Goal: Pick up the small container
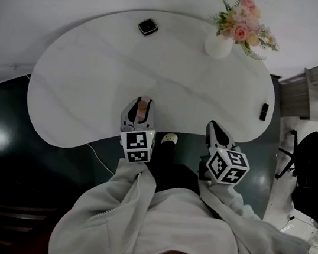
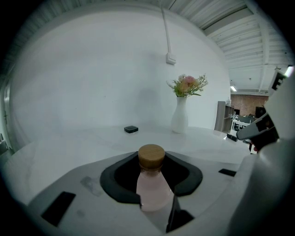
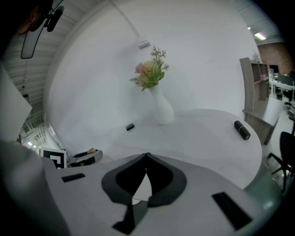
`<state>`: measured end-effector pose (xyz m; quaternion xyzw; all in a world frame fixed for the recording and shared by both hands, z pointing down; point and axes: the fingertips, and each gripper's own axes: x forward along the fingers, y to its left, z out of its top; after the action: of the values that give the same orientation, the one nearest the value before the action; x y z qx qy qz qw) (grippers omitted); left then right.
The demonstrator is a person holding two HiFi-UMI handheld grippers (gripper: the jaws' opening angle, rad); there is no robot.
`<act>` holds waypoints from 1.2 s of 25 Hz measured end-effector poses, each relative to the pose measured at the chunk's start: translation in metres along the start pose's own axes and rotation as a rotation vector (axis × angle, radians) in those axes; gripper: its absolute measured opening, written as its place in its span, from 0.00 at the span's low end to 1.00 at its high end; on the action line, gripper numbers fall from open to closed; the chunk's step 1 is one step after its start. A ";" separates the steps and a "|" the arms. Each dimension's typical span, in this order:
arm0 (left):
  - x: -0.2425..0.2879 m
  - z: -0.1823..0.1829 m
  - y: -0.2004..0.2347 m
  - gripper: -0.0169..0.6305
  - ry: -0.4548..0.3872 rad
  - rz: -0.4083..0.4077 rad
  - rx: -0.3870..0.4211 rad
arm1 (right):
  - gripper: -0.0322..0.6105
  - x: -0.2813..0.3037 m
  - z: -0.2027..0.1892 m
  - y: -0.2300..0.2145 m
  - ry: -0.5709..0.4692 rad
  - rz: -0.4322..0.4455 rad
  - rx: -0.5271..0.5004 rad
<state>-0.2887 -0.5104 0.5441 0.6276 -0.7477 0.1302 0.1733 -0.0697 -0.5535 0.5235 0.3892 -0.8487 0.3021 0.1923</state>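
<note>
Sleeves: a pale jacket fills the bottom of the head view, nearest to us; both arms reach up-frame to the white table.
Left gripper: clamped on the small bottle; we see its dark pads hugging the sloping shoulder below the wooden stopper.
Bottle position: lower middle of the head view, close to the table's near edge; its base is hidden, so we cannot tell whether it is lifted.
Right gripper: tips pressed together, nothing between them.
Risk, slip: we judge the hold sits on a smooth taper; a quick lift could let the bottle slide down or tip.
Risk, drop: this near the edge, a lost bottle would likely reach the floor.
Clearance: flower vase and black case stand well apart, at upper frame.
</note>
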 end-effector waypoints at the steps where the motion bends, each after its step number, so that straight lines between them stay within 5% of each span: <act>1: 0.001 0.000 0.000 0.23 0.002 -0.004 -0.001 | 0.13 0.001 0.001 0.000 -0.002 0.000 0.001; 30: 0.026 0.063 -0.001 0.23 -0.073 -0.194 0.062 | 0.13 0.007 0.044 -0.016 -0.169 -0.113 0.040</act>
<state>-0.2975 -0.5595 0.4983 0.7065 -0.6849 0.1128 0.1381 -0.0657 -0.5943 0.5007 0.4643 -0.8323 0.2740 0.1290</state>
